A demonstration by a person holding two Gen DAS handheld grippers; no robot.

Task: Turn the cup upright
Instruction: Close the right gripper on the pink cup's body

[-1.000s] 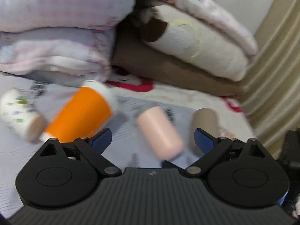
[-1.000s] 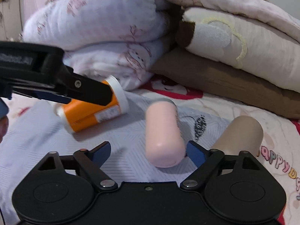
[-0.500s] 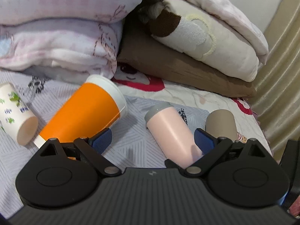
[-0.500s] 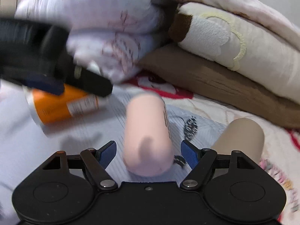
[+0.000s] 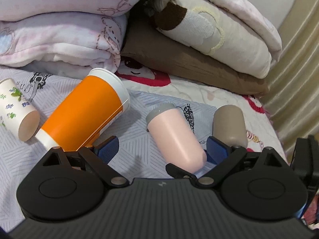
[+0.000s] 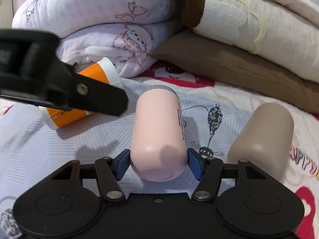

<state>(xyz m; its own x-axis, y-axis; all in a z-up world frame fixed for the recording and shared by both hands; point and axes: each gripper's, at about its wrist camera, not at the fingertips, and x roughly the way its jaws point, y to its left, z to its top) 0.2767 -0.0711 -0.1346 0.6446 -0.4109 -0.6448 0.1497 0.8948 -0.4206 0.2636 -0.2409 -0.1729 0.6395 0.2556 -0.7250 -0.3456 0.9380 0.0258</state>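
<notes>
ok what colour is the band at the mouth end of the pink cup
Grey band on the pink cup, clearest in the left wrist view.

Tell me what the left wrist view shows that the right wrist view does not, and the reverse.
Only the left wrist view shows the white patterned cup lying on its side left of the orange cup, and the curtain at right. Only the right wrist view shows the right gripper, its blue pads against both sides of the pink cup's base, and printed text along that cup. Both show the orange, pink and tan cup lying on the bedsheet before the folded blankets. The left gripper is open and empty.
</notes>
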